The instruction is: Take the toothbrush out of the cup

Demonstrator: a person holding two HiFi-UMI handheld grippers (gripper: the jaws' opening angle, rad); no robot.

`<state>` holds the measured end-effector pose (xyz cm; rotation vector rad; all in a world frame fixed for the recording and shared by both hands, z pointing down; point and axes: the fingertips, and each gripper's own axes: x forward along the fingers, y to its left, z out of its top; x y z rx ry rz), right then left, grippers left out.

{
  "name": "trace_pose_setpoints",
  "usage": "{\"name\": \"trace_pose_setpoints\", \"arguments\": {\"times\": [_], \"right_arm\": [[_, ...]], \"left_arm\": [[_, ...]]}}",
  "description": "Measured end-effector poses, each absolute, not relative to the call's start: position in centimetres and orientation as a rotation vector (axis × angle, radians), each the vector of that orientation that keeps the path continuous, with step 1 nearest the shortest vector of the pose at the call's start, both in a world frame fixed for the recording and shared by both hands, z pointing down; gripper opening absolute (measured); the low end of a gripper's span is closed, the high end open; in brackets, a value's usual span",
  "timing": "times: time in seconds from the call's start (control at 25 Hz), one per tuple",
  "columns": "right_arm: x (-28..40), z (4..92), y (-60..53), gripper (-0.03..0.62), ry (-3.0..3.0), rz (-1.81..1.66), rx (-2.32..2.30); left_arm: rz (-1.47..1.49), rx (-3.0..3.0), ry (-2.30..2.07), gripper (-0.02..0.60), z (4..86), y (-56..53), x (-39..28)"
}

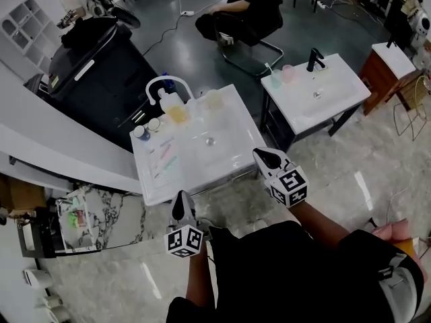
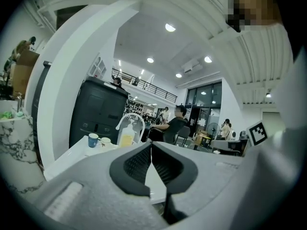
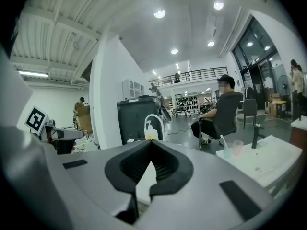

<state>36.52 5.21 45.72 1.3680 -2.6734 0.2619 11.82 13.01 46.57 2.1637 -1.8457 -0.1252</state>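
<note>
On the white washbasin in front of me, a blue cup and a white cup stand at the back left; the blue cup also shows in the left gripper view. I cannot tell what is inside them. Thin pink and green items lie flat on the left ledge. My left gripper hovers just off the front edge, shut and empty. My right gripper is at the basin's front right corner, also shut and empty.
A soap bottle with yellow liquid stands under the white tap. A second washbasin to the right carries a pale green cup with a thin stick in it, a pink cup and a black tap. A person sits beyond on a chair.
</note>
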Motion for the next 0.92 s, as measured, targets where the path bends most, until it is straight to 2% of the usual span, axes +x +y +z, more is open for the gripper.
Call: {"name": "trace_pose_setpoints", "arguments": {"times": [0.92], "right_arm": [[36.8, 45.3, 4.9, 0.0, -2.677, 0.262, 1.349]], "left_arm": [[-0.164, 2.161, -1.896, 0.021, 44.9, 12.1, 12.4]]}}
